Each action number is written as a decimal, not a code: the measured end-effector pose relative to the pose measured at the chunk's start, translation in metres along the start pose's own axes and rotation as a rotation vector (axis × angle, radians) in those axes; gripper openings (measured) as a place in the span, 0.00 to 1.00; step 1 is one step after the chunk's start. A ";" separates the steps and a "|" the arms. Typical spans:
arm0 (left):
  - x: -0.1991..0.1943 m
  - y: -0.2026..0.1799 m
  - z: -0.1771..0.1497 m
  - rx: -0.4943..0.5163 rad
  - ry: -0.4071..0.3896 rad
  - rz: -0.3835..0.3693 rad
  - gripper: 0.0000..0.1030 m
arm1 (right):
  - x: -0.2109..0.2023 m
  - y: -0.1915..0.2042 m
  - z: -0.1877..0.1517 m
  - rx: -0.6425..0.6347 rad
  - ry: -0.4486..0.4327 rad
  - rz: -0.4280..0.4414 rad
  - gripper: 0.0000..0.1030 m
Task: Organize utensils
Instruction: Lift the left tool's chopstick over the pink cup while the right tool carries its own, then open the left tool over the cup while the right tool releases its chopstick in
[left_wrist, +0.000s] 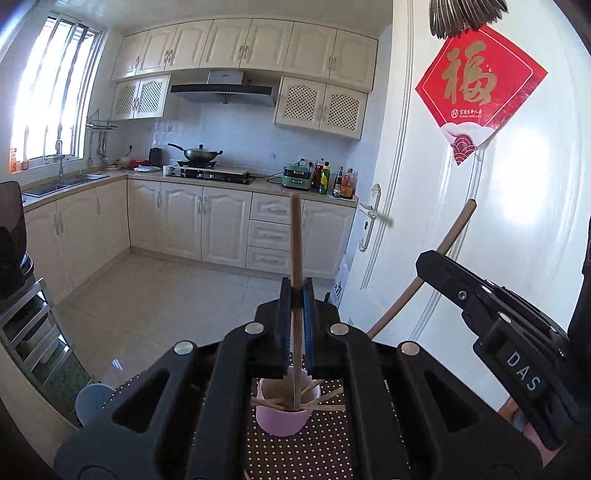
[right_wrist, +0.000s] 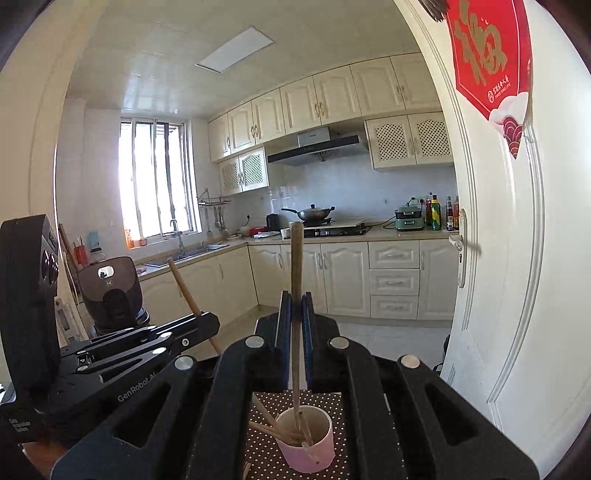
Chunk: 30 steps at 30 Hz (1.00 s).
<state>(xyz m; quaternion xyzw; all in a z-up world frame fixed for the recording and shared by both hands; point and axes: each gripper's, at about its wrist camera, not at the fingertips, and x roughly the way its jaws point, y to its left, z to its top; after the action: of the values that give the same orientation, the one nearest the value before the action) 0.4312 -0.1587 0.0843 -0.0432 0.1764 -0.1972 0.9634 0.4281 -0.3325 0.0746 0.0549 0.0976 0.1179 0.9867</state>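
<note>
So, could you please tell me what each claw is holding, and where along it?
Each claw is shut on one wooden chopstick: the left claw and the right claw both pinch mid-length, lower ends toward the pink cup.

Two black claws (left_wrist: 295, 295) (right_wrist: 294, 306) — blue pads, silver round screws, white "DAS" and "GenRobot" lettering.

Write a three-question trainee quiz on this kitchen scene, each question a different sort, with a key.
1. True or false: the left hand-held gripper is shut on a chopstick.
2. Multiple choice: the pink cup stands on A) a bare steel tray, B) a dotted brown mat, C) the stove.
3. Fill in: the right hand-held gripper holds a ____.

Key: 1 true; 2 B; 3 chopstick.
</note>
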 end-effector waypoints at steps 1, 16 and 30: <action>0.006 -0.001 -0.003 0.006 0.018 -0.001 0.06 | 0.003 0.000 -0.003 0.000 0.009 -0.003 0.04; 0.039 -0.008 -0.043 0.097 0.150 -0.017 0.07 | 0.022 -0.001 -0.018 -0.004 0.103 -0.008 0.04; 0.027 -0.005 -0.048 0.124 0.171 0.001 0.07 | 0.031 0.001 -0.031 -0.008 0.167 -0.027 0.04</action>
<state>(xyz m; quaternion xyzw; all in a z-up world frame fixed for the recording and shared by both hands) 0.4353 -0.1745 0.0315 0.0336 0.2454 -0.2101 0.9458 0.4514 -0.3216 0.0389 0.0394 0.1797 0.1091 0.9769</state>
